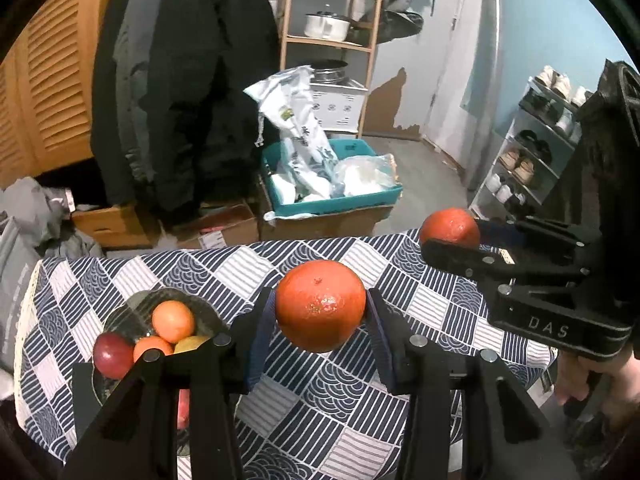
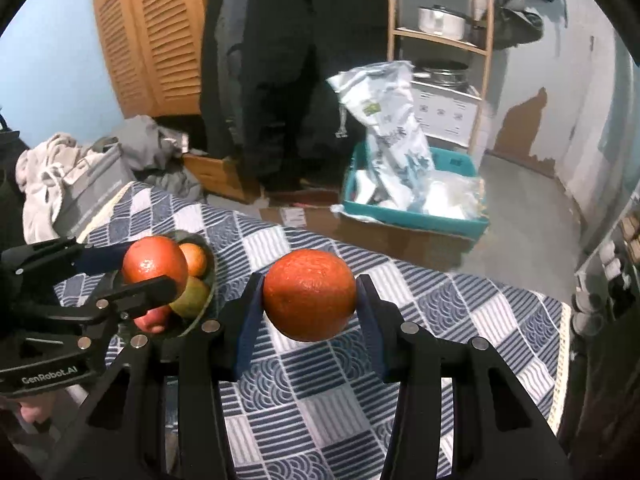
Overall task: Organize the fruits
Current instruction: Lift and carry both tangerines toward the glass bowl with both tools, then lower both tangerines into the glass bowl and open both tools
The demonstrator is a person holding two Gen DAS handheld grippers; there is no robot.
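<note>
In the left wrist view my left gripper (image 1: pixel 320 300) is shut on an orange (image 1: pixel 320 306), held above the blue-and-white checked tablecloth (image 1: pixel 340 400). To its left stands a glass bowl (image 1: pixel 120 312) with two smaller oranges, a red apple (image 1: pixel 112 354) and a yellow fruit. At the right, my right gripper (image 1: pixel 456 236) is shut on a second orange (image 1: pixel 450 226). The right wrist view shows that gripper (image 2: pixel 310 288) clamping its orange (image 2: pixel 310 294) over the cloth. There the left gripper (image 2: pixel 150 268) holds its orange (image 2: pixel 154 260) just above the bowl (image 2: pixel 214 276).
Beyond the table's far edge a teal crate (image 1: pixel 332 196) with plastic bags sits on cardboard boxes. Dark coats (image 1: pixel 192 80) hang behind it beside a wooden shelf (image 1: pixel 332 40). A shoe rack (image 1: pixel 532 148) stands at the right and a heap of clothes (image 2: pixel 68 172) at the left.
</note>
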